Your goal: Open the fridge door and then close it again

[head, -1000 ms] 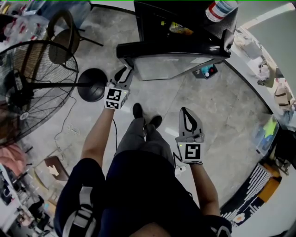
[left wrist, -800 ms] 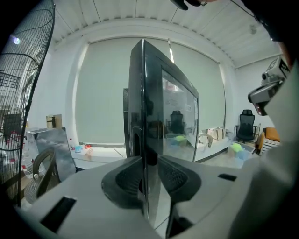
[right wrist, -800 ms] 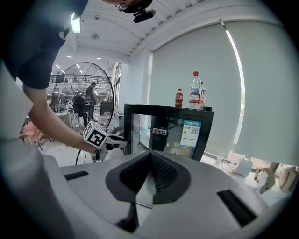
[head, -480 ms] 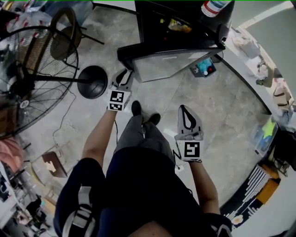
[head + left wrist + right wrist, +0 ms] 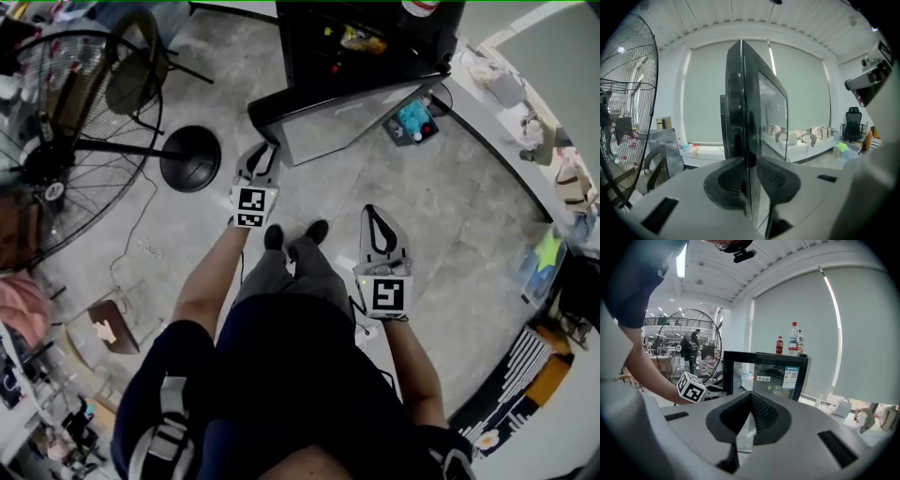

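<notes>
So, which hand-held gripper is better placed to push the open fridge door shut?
Left. The left hand-held gripper has just been closing its jaws on the free edge of the fridge door. The right hand-held gripper is shut, empty and away from it.

Left gripper (image 5: 750, 165) — just closed on fridge door (image 5: 749, 101).

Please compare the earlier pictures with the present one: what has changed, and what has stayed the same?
The left gripper has just been closing its jaws on the free edge of the fridge door and has drawn that edge outward, toward the person, so the door stands wider open. The right gripper stayed shut and empty; the fan and fridge stayed put.
</notes>
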The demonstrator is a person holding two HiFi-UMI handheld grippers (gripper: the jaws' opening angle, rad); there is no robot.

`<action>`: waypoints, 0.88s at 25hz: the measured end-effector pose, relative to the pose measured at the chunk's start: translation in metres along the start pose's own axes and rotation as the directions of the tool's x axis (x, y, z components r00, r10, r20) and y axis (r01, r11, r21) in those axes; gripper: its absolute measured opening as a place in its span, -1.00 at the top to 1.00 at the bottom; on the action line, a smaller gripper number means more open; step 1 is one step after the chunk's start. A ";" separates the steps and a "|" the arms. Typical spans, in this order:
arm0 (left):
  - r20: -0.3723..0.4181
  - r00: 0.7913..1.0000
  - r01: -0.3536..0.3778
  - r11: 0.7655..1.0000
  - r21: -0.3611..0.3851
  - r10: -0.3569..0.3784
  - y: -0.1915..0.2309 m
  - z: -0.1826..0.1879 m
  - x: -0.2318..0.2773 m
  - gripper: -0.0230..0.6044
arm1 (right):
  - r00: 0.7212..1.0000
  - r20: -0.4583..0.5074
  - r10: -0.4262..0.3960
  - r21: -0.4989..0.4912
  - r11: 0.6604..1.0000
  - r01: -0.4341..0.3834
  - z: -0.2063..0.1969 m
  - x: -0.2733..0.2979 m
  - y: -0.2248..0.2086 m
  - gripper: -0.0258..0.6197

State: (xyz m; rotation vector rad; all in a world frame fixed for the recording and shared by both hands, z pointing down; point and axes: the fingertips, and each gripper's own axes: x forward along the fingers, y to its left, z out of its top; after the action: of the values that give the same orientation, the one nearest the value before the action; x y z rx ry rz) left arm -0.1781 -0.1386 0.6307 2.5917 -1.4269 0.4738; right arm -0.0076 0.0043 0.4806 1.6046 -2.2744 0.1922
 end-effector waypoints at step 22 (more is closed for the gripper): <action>-0.025 0.994 0.104 0.994 0.043 -0.103 -0.057 -0.013 -0.042 0.72 | 0.977 -0.015 -0.211 0.016 0.977 0.212 0.003 -0.050 0.053 0.86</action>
State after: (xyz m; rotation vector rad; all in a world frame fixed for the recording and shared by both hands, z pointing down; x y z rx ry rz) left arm -0.1536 -0.0708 0.6305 2.6691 -1.2817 0.5248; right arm -0.0427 0.0662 0.4651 1.8338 -2.0780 0.1686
